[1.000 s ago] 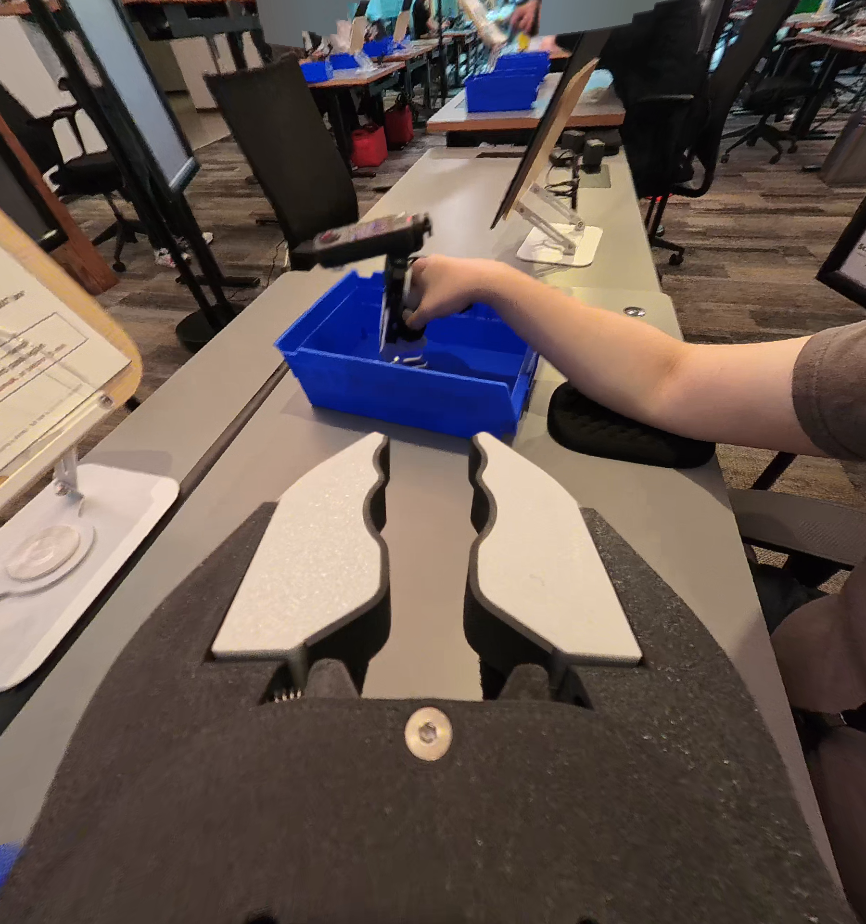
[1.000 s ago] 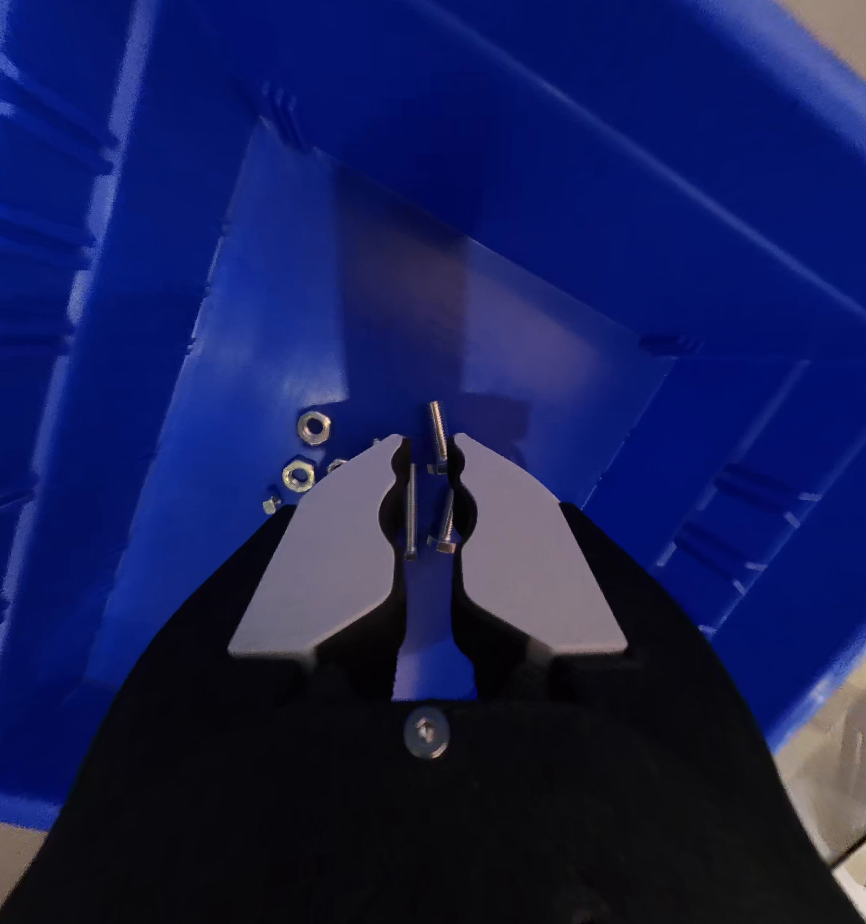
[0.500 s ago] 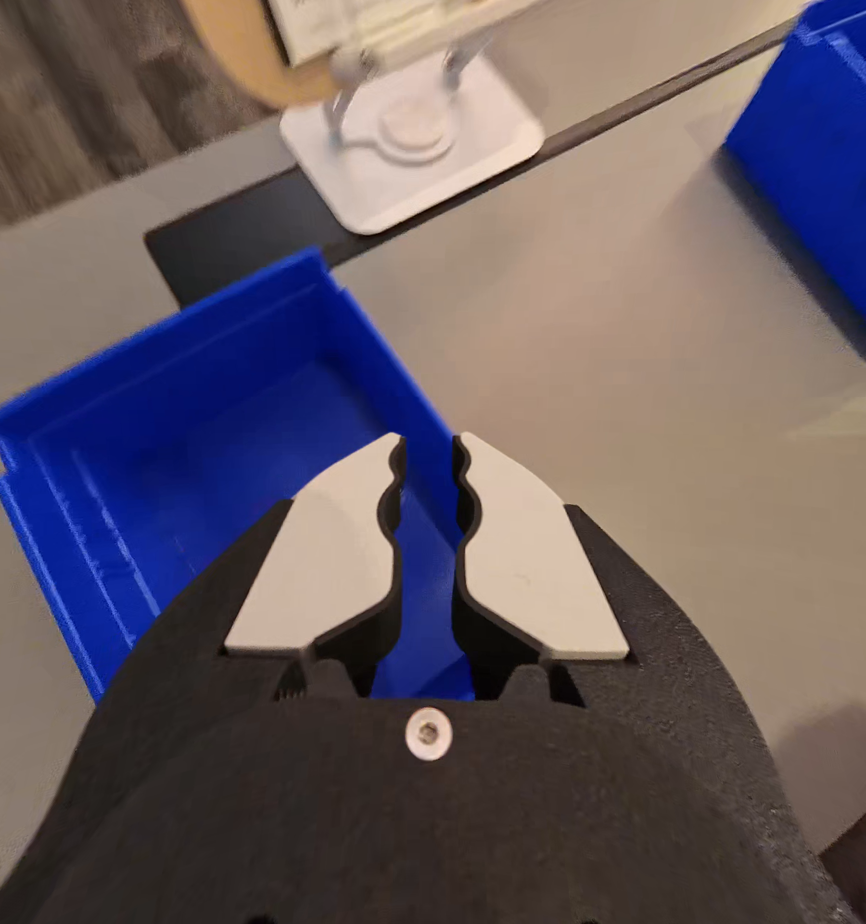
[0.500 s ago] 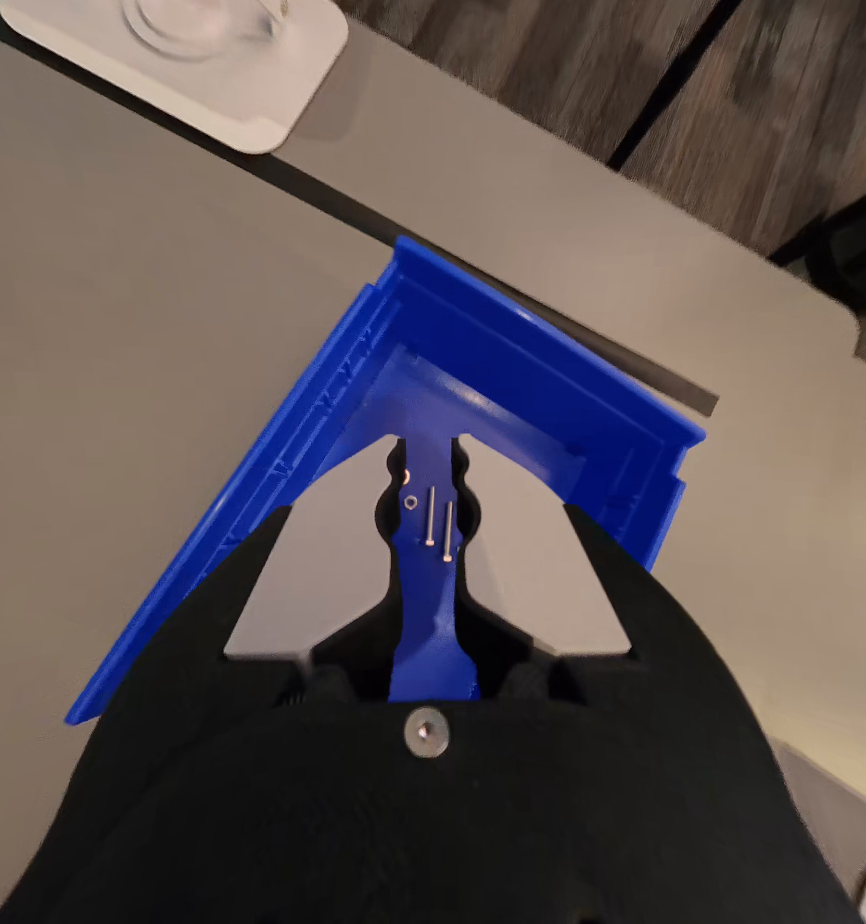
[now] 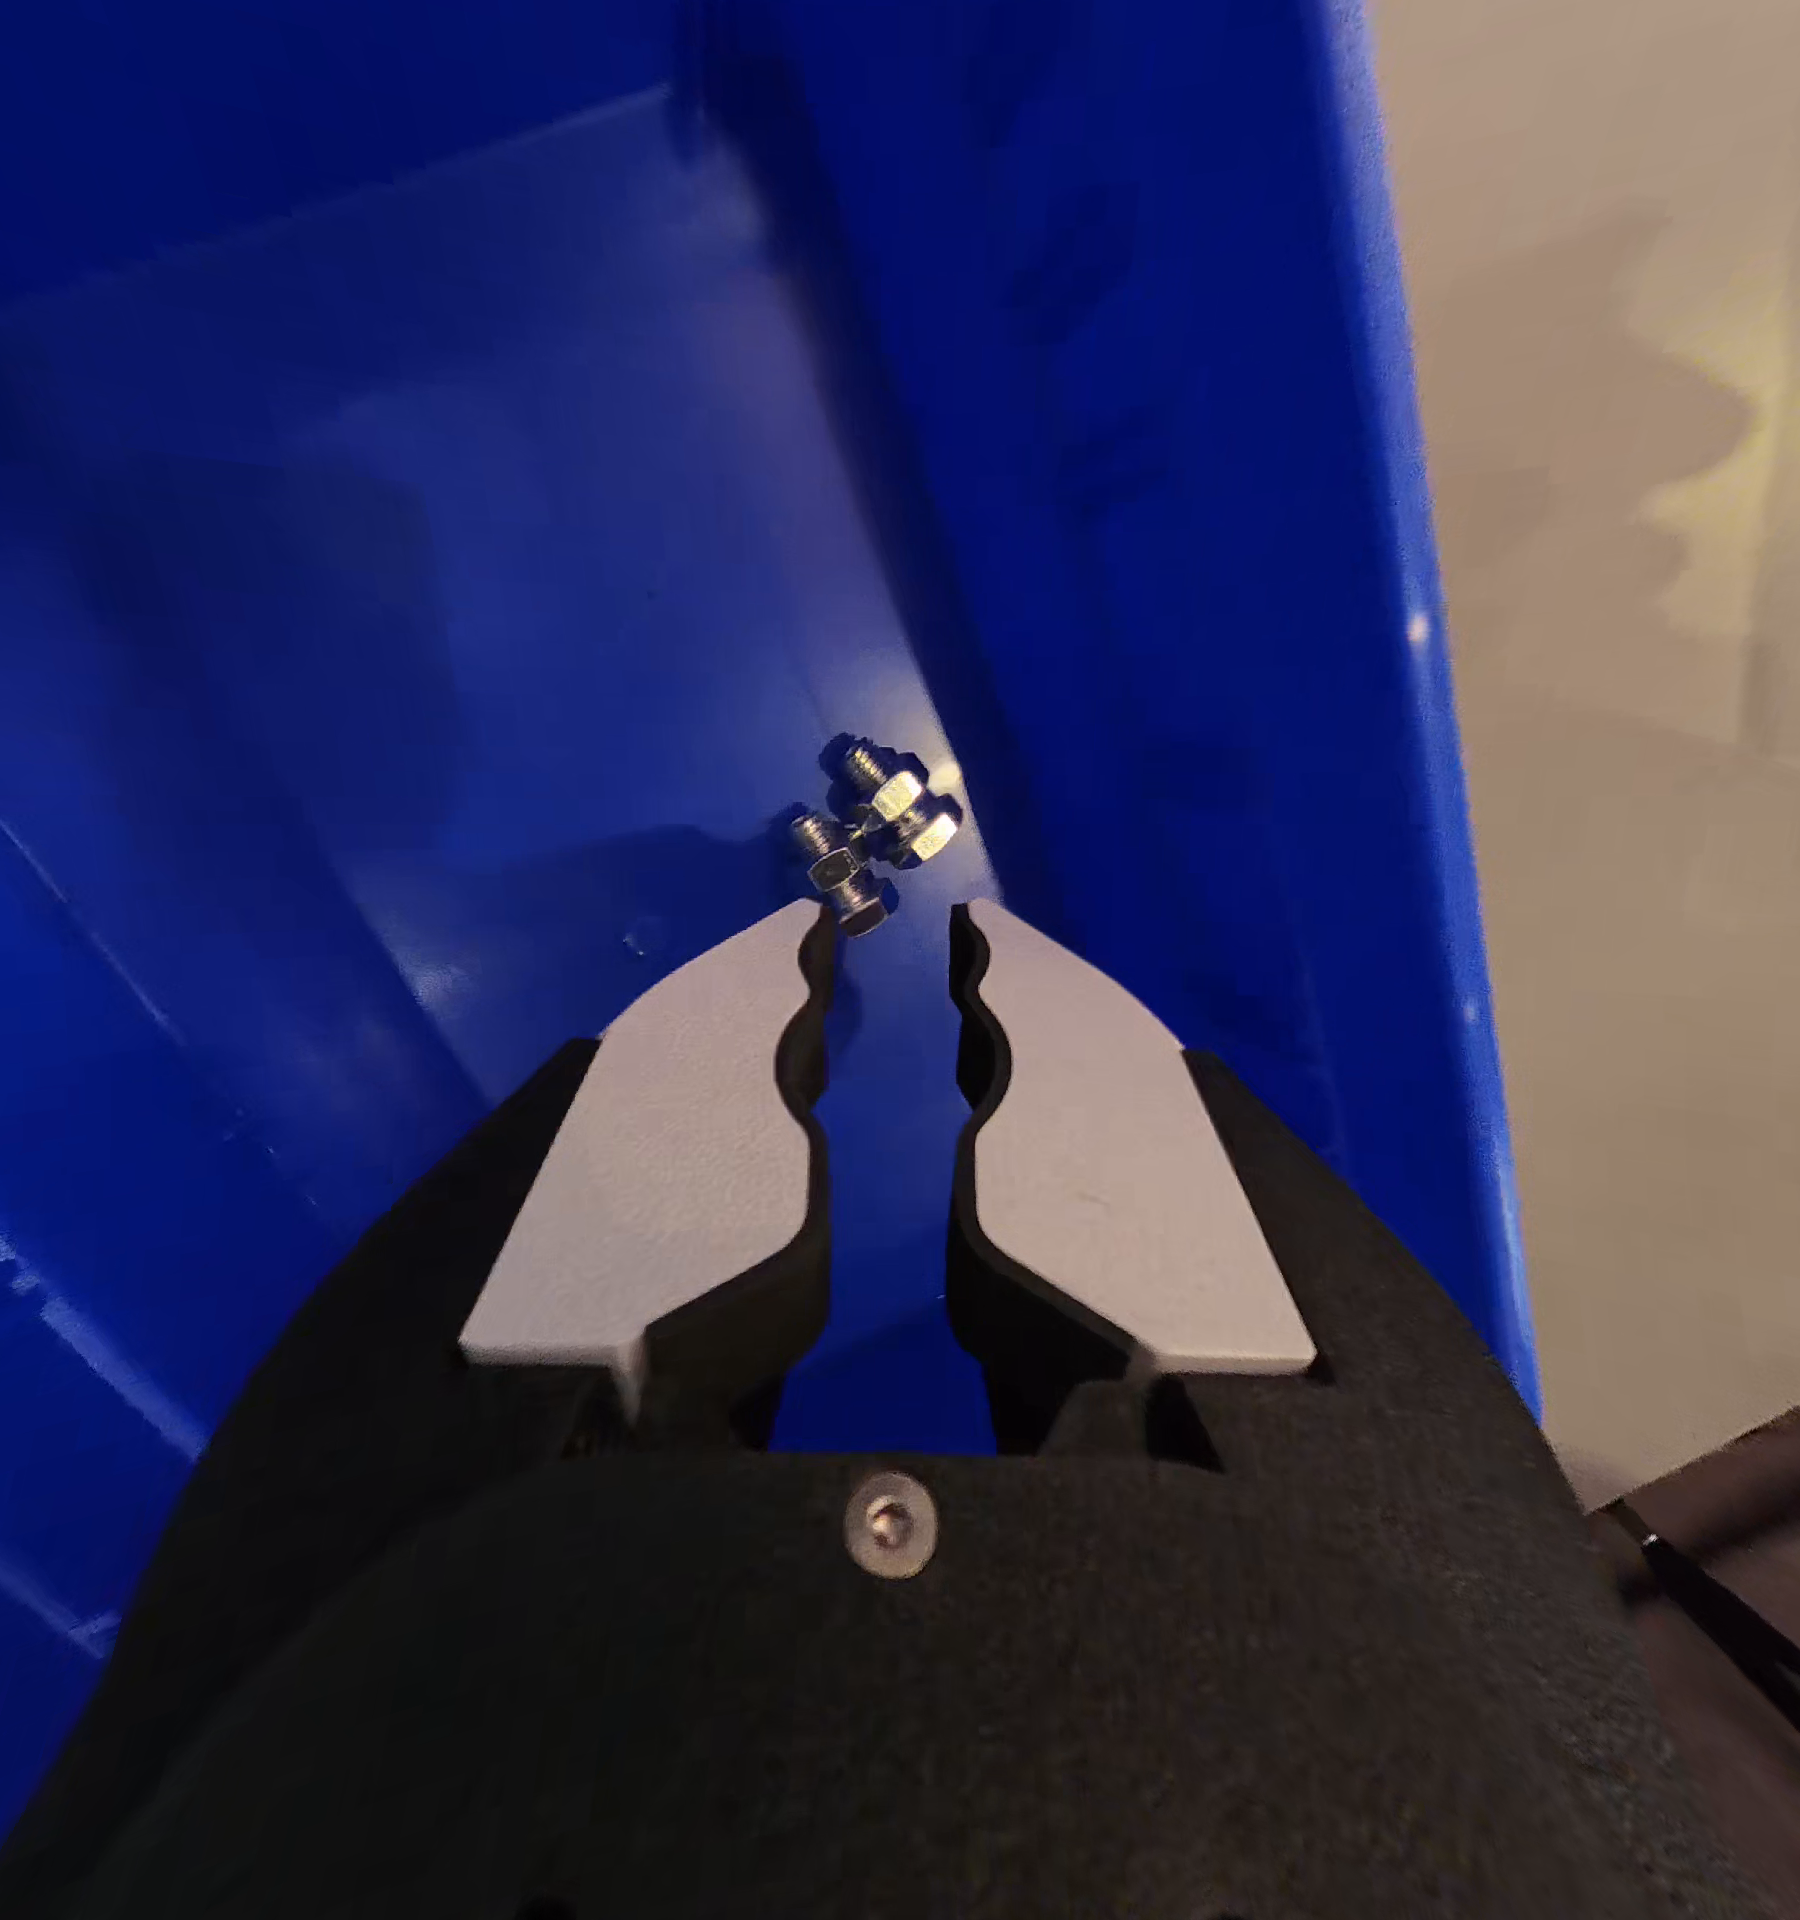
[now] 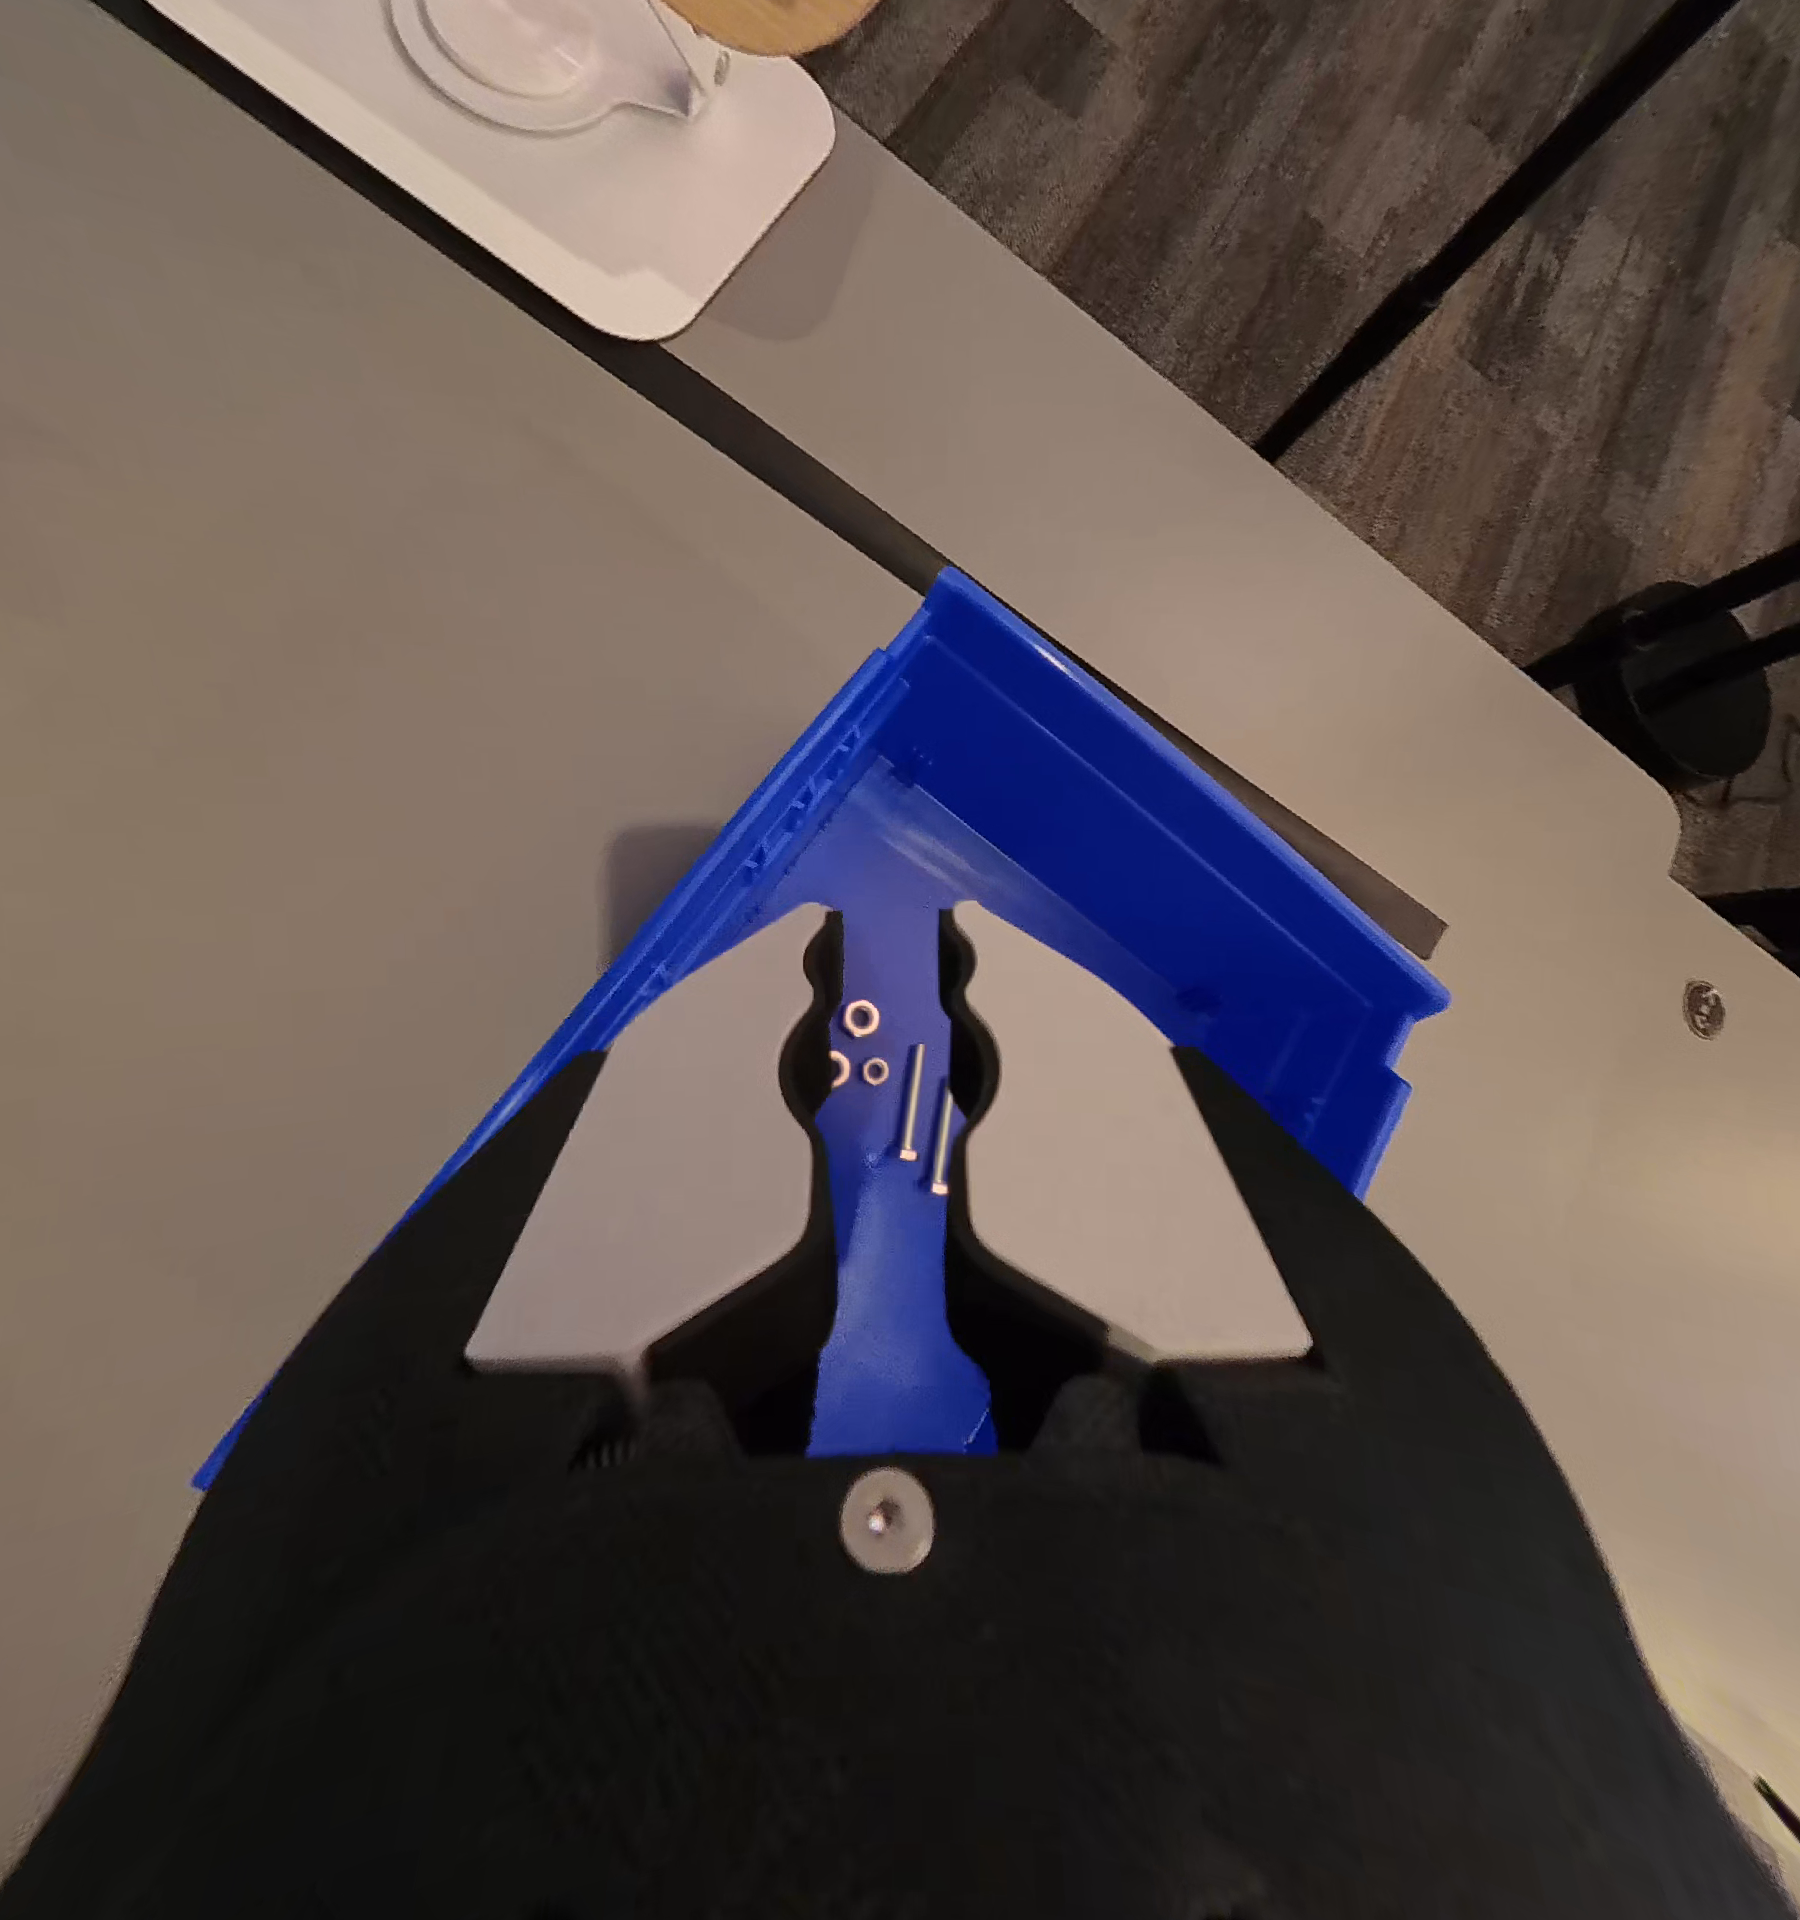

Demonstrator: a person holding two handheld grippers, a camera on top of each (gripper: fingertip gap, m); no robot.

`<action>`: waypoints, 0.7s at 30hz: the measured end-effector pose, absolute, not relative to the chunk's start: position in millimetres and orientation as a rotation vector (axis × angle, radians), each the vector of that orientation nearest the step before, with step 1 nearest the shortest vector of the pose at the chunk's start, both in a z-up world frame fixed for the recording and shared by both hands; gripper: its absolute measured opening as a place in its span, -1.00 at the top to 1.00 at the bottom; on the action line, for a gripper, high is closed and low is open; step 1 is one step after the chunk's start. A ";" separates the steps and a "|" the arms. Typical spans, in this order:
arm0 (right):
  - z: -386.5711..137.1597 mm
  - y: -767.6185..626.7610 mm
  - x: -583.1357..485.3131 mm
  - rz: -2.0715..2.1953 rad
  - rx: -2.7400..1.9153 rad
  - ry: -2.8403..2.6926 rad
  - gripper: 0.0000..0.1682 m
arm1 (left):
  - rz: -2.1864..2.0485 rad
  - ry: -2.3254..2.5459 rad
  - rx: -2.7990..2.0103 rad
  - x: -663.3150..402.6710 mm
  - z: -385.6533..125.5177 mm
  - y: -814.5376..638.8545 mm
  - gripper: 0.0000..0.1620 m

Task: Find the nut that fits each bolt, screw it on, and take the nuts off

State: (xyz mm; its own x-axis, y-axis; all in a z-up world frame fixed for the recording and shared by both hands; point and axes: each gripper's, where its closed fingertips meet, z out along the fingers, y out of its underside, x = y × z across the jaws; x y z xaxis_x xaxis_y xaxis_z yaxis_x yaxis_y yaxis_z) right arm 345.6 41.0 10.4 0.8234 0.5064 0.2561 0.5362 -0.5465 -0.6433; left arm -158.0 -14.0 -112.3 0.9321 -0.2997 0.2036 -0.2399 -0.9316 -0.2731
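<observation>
A: Which step is this?

B: Picking, I'd judge. The left tongs (image 5: 885, 906) stand apart and empty inside a blue bin (image 5: 1135, 416). Short bolts (image 5: 870, 831) with nuts on them lie clustered just past the tips, toward the left tip.

A: And the right?

B: The right tongs (image 6: 888, 906) are apart too, high over another bin (image 6: 1135, 831). Loose nuts (image 6: 860, 1018) and two long bolts (image 6: 927, 1117) show between the fingers.

A: Handling?

B: Small smooth hex steel on slick plastic; closing needs centring first.
</observation>
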 end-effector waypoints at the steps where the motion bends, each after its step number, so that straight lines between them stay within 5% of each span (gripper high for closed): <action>1: 9.0 41.5 346.5 -0.065 -2.257 -0.763 0.78 | -0.334 0.402 -2.866 -159.5 -116.4 -14.8 0.73; 21: -2.0 40.8 338.2 -0.113 -2.280 -0.837 0.78 | -0.267 0.304 -2.980 -180.1 -144.0 -13.8 0.74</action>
State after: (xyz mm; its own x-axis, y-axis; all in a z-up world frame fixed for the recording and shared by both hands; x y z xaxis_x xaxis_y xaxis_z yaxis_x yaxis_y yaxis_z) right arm 338.2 40.8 -2.0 0.7877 0.5374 0.3011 0.5981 -0.5502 -0.5827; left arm -180.1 -13.8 -144.0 0.9639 -0.2116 0.1619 -0.1878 -0.9706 -0.1506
